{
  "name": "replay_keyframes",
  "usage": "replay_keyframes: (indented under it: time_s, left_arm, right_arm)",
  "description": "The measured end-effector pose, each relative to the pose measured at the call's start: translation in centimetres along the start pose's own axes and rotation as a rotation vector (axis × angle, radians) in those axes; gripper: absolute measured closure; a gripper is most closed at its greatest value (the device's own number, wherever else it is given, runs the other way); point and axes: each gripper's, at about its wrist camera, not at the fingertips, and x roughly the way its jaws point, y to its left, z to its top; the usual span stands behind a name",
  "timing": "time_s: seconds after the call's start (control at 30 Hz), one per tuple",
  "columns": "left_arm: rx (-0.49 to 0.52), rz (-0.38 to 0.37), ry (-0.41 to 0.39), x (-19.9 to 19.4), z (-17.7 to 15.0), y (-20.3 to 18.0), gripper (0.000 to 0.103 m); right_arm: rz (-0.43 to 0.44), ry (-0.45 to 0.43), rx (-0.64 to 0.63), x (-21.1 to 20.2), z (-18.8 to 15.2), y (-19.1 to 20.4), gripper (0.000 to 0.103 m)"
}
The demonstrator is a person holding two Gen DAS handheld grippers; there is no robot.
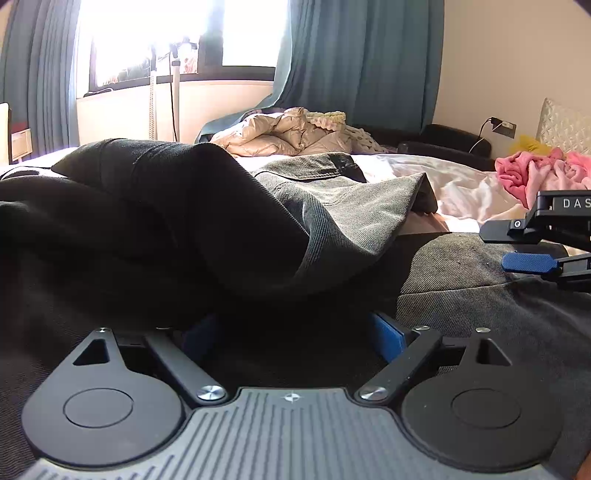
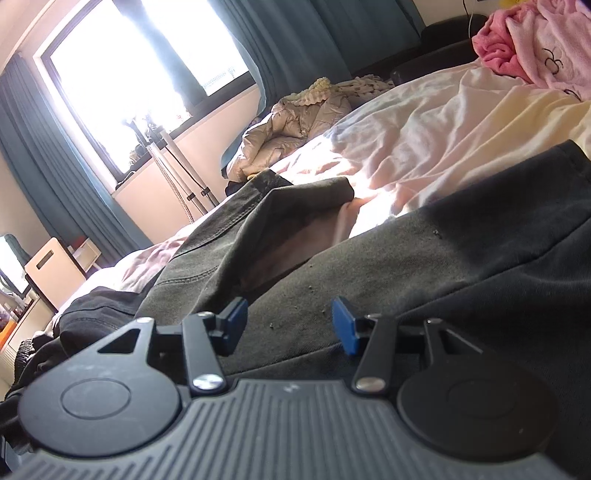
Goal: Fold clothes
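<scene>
From the left wrist, the left gripper (image 1: 295, 328) has its fingers spread wide, a black fold of the dark trousers (image 1: 177, 221) bulging between them, pads not pressing. From the right wrist, the right gripper (image 2: 290, 325) stands half apart, the trousers lying flat beyond its empty fingertips on the bed (image 2: 424, 147).

1. This is a bedroom in a home: a wide bed (image 2: 424, 122) with a rumpled pale sheet fills the room.
2. Beyond the bed, a bright window (image 1: 177, 33) is framed by long teal curtains (image 1: 351, 59).
3. At the bed's far edge lies a beige puffer jacket (image 1: 280, 133).
4. Toward the bed's head sit a quilted headboard (image 1: 565, 125), a pink blanket (image 1: 532, 173) and a wall socket (image 1: 508, 129) with a plugged-in charger.
5. Dark clothes (image 1: 155, 206) lie heaped on the bed's near side.
</scene>
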Motion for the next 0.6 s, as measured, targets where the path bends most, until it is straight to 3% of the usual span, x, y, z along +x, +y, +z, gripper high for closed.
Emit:
replay_keyframes:
  time_s: [0.1, 0.17, 0.27, 0.53, 0.6]
  left_arm:
    - [0.001, 0.001, 0.002, 0.0, 0.0, 0.0, 0.012]
    - [0.001, 0.0, 0.002, 0.1, 0.0, 0.0, 0.012]
    - [-0.002, 0.0, 0.001, 0.0, 0.0, 0.0, 0.012]
    - [-0.021, -0.001, -0.004, 0.0, 0.0, 0.2, 0.011]
    - [-0.047, -0.022, -0.014, 0.0, -0.2, 0.6, 0.011]
  right_arm:
    - [0.064, 0.023, 0.165, 1.7, 2.2, -2.1, 0.044]
    - [0.129, 0.042, 0.316, 3.5, 3.4, -3.8, 0.035]
    - [0.231, 0.056, 0.471, 6.7, 4.6, -5.2, 0.033]
    - [0.203, 0.076, 0.449, 15.5, 8.4, -3.8, 0.029]
    - [0.139, 0.071, 0.412, 17.3, 9.2, -3.4, 0.043]
